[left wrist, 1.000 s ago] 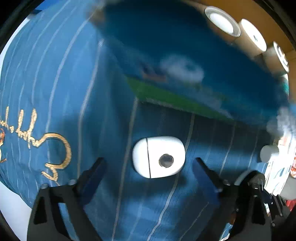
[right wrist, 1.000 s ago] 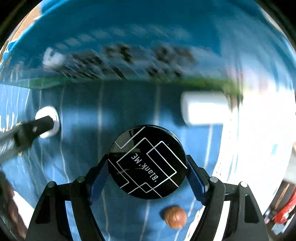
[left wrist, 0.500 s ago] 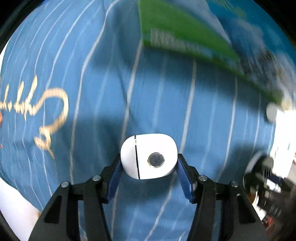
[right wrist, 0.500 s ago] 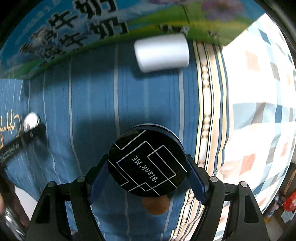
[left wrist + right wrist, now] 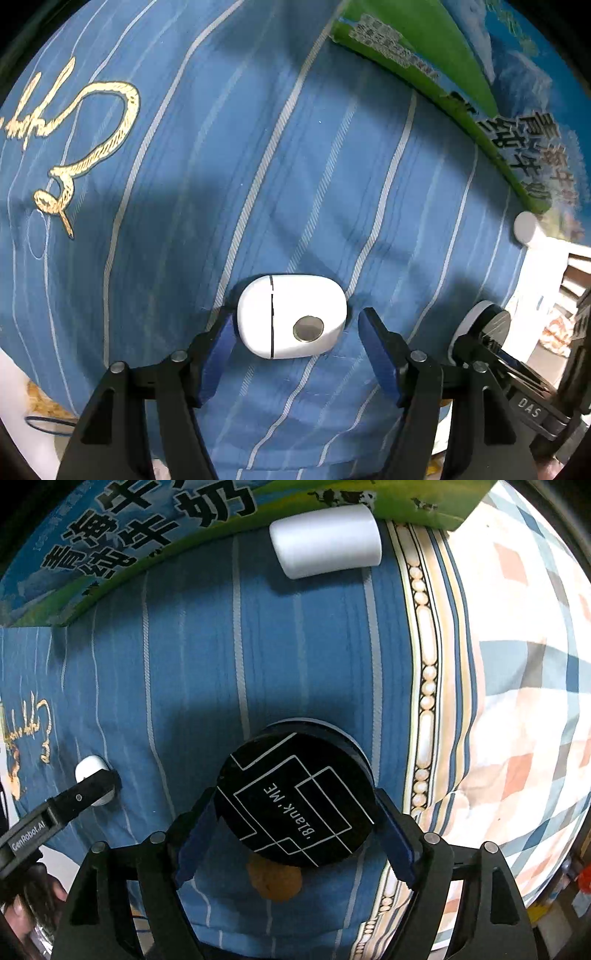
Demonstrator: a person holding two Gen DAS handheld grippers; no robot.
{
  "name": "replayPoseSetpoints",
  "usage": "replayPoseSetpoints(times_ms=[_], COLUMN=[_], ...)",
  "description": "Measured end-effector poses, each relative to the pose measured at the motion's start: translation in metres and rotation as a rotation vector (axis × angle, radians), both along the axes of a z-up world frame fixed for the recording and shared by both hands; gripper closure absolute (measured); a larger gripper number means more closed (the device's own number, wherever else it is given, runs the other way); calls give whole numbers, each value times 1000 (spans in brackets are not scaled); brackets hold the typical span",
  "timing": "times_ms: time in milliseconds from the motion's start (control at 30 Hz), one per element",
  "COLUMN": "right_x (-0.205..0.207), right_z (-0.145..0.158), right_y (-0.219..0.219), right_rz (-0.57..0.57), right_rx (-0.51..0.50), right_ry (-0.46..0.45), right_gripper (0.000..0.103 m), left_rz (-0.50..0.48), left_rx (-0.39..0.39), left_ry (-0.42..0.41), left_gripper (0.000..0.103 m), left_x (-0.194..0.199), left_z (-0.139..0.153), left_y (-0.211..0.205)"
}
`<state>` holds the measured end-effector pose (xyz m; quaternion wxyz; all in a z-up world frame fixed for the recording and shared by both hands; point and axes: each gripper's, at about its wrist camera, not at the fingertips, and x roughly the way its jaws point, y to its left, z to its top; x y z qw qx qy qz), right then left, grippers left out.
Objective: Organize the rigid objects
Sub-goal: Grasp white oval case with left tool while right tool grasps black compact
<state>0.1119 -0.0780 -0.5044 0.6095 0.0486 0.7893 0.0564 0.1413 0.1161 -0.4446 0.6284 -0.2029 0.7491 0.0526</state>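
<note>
A white oval case (image 5: 291,316) with a round metal button lies on the blue striped cloth (image 5: 221,166). My left gripper (image 5: 295,347) is open around it, with a gap on the right side. The case also shows small at the left of the right wrist view (image 5: 90,771), behind the left gripper's finger. My right gripper (image 5: 293,825) is shut on a round black "Blank ME" tin (image 5: 295,797), held just above the cloth. A brown nut (image 5: 275,880) lies under the tin.
A green and blue milk carton box (image 5: 129,535) stands at the far edge of the cloth. A white cylinder (image 5: 325,541) lies on its side against it. A checked quilt (image 5: 517,683) lies to the right.
My left gripper, shut on the white case half a second ago, has opened and the case rests on the cloth. My right gripper has drawn back from the box with the tin.
</note>
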Motion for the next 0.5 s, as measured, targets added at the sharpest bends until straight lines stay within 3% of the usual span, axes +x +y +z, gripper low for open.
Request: replayPoseSetpoints(times_ms=[233,333,500], right_x=[13,11,6], right_z=[-6,-7,-5], right_y=[0,5,26], right_rz=[-30,-15,71], right_rx=[-6,-39,-127], right_ry=[3,-4,-39], right_gripper=[17,18,25], left_rz=[-80,-102,-114], left_rx=[180,191,207], left_ry=[4,-13,-31], left_gripper=[38,49,49], left_x=[19,21,18], left_z=[-1,2,10], left_y=[-34,-46,-66])
